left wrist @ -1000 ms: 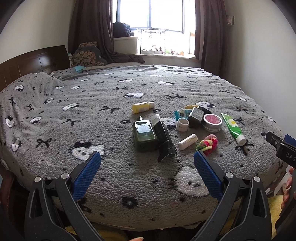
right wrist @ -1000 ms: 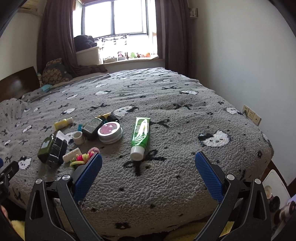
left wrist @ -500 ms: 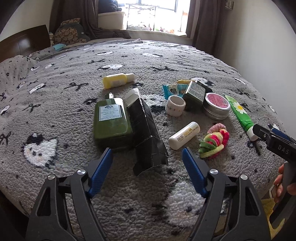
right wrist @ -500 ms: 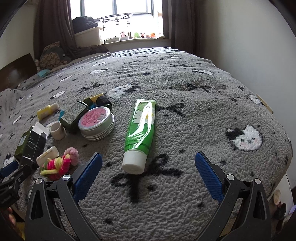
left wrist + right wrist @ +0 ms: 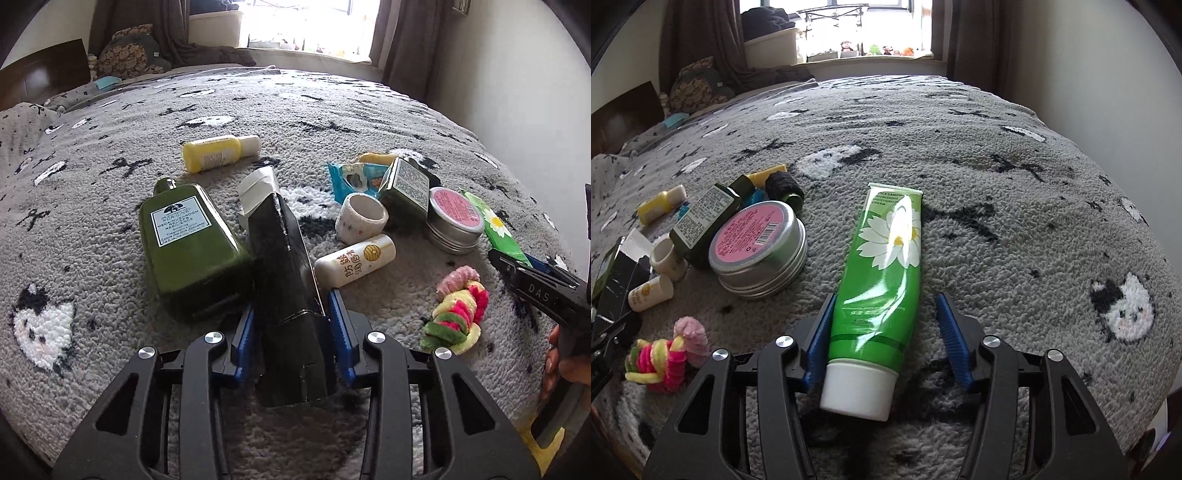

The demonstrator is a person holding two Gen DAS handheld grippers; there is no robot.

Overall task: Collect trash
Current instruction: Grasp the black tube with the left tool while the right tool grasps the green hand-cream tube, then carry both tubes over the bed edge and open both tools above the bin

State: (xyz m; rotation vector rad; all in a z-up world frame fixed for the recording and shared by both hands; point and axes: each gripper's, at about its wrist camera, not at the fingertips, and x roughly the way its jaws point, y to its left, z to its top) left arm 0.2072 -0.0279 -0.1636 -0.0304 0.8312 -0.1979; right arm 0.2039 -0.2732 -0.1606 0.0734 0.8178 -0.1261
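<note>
A black carton [image 5: 286,280] with a white open flap lies on the grey bedspread [image 5: 332,110]. My left gripper [image 5: 291,314] is shut on its near end, both blue pads against its sides. A green tube [image 5: 882,280] with a white cap and a daisy print lies in front of my right gripper [image 5: 886,325]. That gripper is open around the tube's cap end; the left pad is close to the tube, the right pad stands apart. The right gripper also shows at the right edge of the left wrist view [image 5: 535,280].
Beside the carton lie a dark green bottle [image 5: 188,240], a yellow bottle [image 5: 218,151], a small white tube [image 5: 354,260], a white tape ring [image 5: 362,218], a pink-lidded tin [image 5: 759,245], a small green box [image 5: 406,188], a blue wrapper [image 5: 351,177] and colourful hair ties [image 5: 665,354].
Both grippers have moved forward and down to the bed. The left one has closed on the black carton. The right one has narrowed around the green tube.
</note>
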